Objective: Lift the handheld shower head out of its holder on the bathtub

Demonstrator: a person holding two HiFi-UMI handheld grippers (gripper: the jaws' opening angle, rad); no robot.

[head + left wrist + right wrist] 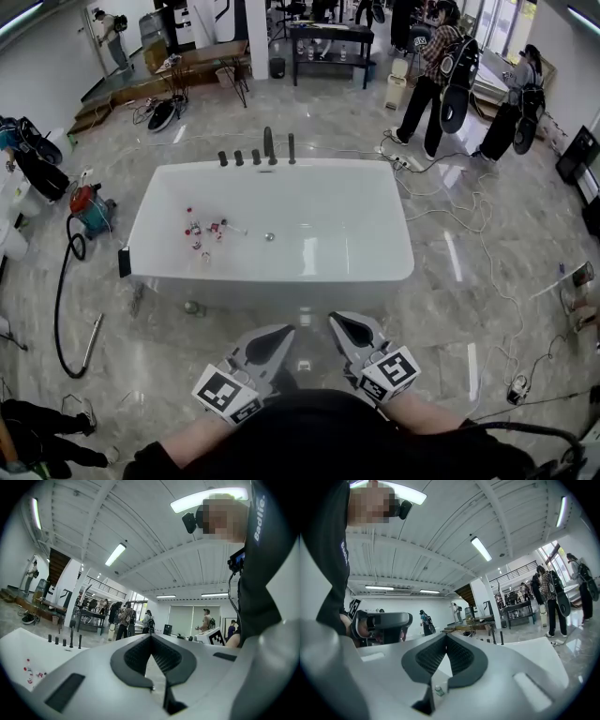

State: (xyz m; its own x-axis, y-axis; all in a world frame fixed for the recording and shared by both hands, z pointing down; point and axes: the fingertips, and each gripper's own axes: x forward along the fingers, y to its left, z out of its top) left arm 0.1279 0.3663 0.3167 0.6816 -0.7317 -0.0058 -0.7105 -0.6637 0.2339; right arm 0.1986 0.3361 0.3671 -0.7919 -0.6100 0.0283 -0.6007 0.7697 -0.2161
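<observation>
**Both grippers shut and empty, well short of the tub fittings**

In the head view the left gripper [274, 337] and the right gripper [343, 325] sit side by side at 6 o'clock, just outside the near rim of the white bathtub [272, 277]. Both point across it. Each gripper's own view shows its jaws pressed tip to tip with nothing between them.

The handheld shower head [292, 148] appears to be the slim upright piece at the right end of a row of dark fittings [239, 157]. The row is on the far rim at 12 o'clock, well apart from both grippers.

Small red-and-white items [204, 231] lie on the tub floor towards 9 o'clock, beside the drain [269, 236]. A red canister [91, 208] with a black hose stands on the floor at 9 o'clock.
</observation>
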